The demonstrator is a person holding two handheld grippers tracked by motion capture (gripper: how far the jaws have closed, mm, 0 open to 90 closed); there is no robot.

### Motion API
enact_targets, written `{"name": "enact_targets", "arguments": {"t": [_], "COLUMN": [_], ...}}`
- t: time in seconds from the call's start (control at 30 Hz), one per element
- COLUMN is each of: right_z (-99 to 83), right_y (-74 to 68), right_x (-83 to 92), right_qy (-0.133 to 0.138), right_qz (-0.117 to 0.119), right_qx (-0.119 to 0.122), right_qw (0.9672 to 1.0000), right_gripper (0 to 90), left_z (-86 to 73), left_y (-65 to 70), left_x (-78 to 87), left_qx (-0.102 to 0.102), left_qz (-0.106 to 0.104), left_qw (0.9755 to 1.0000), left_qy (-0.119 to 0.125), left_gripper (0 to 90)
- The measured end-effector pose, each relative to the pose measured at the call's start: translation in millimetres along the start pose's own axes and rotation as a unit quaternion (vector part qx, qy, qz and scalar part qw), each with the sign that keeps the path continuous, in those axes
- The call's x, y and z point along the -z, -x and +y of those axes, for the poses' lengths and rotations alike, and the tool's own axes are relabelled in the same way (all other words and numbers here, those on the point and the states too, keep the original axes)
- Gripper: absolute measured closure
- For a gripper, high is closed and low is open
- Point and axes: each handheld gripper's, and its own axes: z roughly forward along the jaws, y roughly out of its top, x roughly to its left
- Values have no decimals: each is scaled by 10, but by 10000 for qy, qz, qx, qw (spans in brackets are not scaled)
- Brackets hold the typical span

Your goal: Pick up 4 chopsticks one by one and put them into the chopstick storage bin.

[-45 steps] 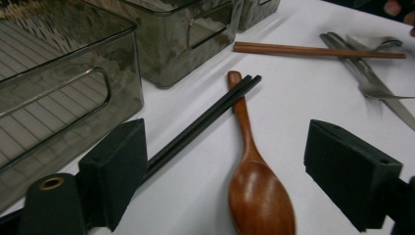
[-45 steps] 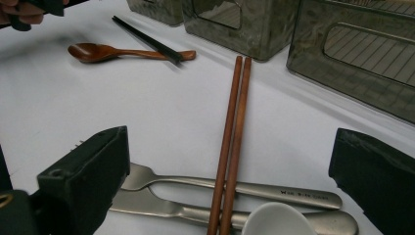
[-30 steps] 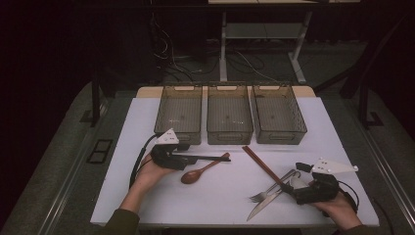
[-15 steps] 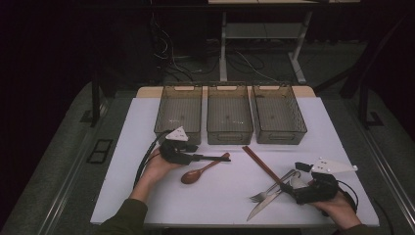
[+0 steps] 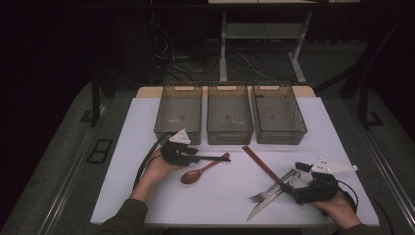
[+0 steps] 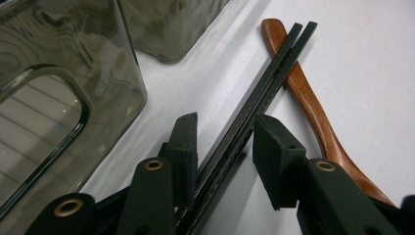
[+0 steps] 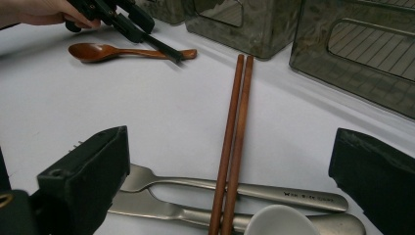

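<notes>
A pair of black chopsticks [image 6: 274,73] lies on the white table, crossing the handle of a brown wooden spoon [image 6: 313,112]. My left gripper [image 6: 225,132] straddles the chopsticks. Its jaws have just been closing, and thin slivers of table still show beside each pad. In the high view the left gripper [image 5: 198,156] is in front of the left bin, with the spoon [image 5: 200,171] just below it. My right gripper [image 5: 296,188] rests at the front right, wide open. It [image 7: 230,186] faces brown chopsticks [image 7: 237,122], a fork [image 7: 274,193], a knife [image 7: 161,209] and a white ceramic spoon [image 7: 279,220].
Three smoky see-through bins [image 5: 178,110] [image 5: 229,110] [image 5: 279,110] stand in a row at the back of the white table [image 5: 333,142]. The brown chopsticks [image 5: 259,164] lie diagonally over the fork and knife [image 5: 269,193]. Dark floor, cables and desk legs lie beyond.
The left gripper has slid a little forward and right along the black chopsticks, and its jaws have narrowed around them. The right hand and the cutlery have not moved.
</notes>
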Motion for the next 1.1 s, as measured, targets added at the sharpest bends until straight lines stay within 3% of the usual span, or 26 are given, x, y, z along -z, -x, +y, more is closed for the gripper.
{"name": "enact_targets", "arguments": {"t": [0.33, 1.1], "right_z": [1, 10], "right_y": [1, 20], "right_x": [2, 16], "right_qy": [9, 89], "right_qz": [-7, -30], "right_qx": [-7, -53], "right_qw": [10000, 9999], "right_gripper": [15, 16], "left_z": [2, 9], "left_y": [11, 81], "left_x": [4, 39], "left_qx": [-77, -303], "left_qz": [56, -105], "left_qw": [9999, 9993], "left_qy": [-42, -216], "left_gripper": [668, 753]}}
